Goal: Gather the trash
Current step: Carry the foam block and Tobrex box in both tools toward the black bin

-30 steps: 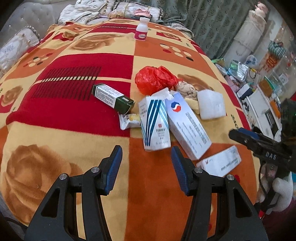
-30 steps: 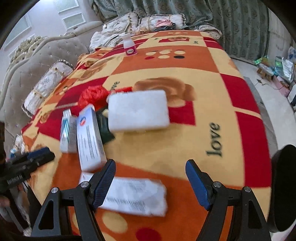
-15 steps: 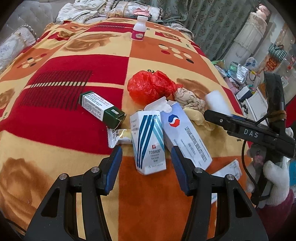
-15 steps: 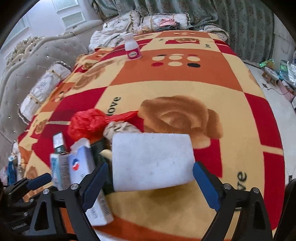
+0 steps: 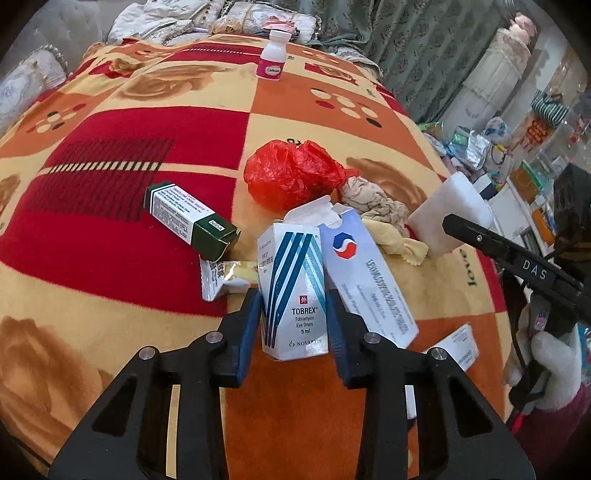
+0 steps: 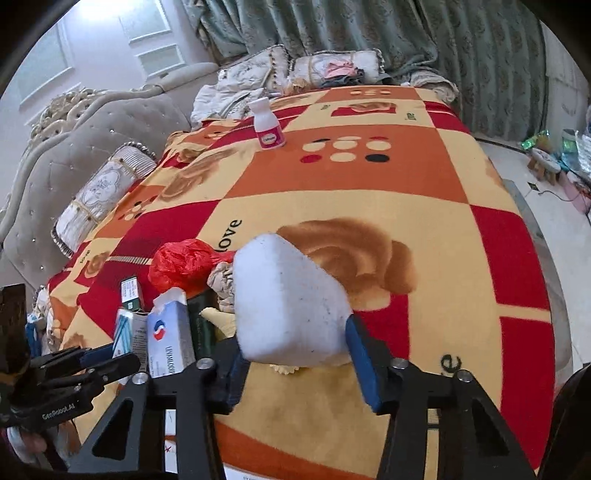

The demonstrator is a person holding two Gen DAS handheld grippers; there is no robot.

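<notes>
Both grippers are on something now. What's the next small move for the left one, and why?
Probably lift the left gripper straight up a little. Its pads sit against both sides of the Tobrex eye-drops box, which leans on the blue-and-white medicine box; rising vertically should free it without dragging that neighbour.

A bed fills most of the frame, spread with a blanket in red, orange and cream squares with brown roses. At upper left stands a grey tufted headboard, with a bolster pillow below it. Green patterned curtains hang across the top. A pale wall with bright window panels glows at upper left. At right, cluttered shelves and pale floor
</notes>
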